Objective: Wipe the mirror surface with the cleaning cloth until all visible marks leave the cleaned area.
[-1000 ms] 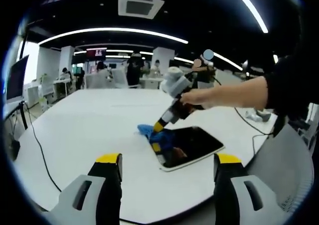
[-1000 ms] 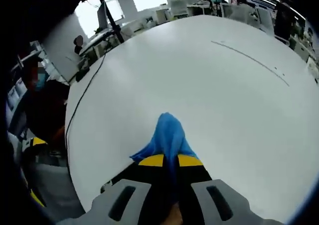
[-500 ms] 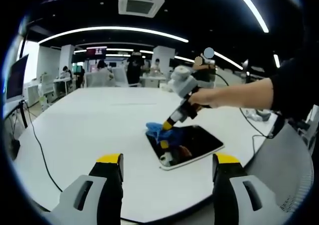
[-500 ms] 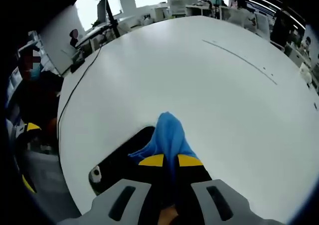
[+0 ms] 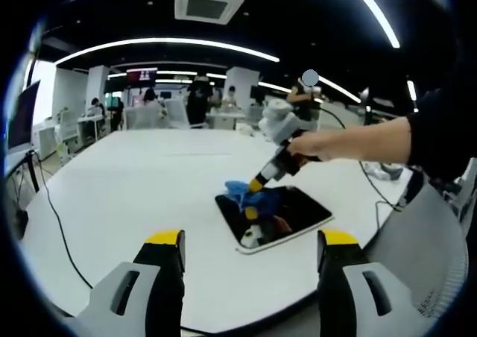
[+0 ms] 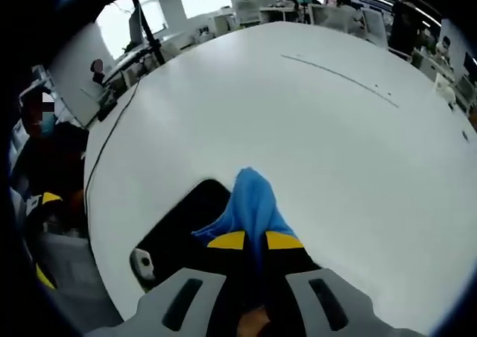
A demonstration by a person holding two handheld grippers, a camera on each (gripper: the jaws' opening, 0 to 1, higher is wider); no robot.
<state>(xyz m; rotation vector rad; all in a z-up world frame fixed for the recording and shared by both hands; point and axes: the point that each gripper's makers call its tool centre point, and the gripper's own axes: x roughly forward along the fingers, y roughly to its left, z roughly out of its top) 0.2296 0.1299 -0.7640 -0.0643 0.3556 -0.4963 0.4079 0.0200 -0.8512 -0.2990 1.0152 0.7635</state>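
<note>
Your right gripper (image 6: 254,239) is clenched on the blue cloth (image 6: 252,199), pressing it onto the far end of the mirror (image 5: 274,218), which lies flat on the white table (image 5: 134,195). Your left gripper (image 5: 250,240) hangs with jaws spread wide and holding nothing, well short of the mirror. No brand, label or writing is readable on cloth, mirror or table.

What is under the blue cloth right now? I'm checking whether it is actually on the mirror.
The cloth overlaps the mirror at its far edge, with white table beyond. Marks beneath it are covered.
</note>
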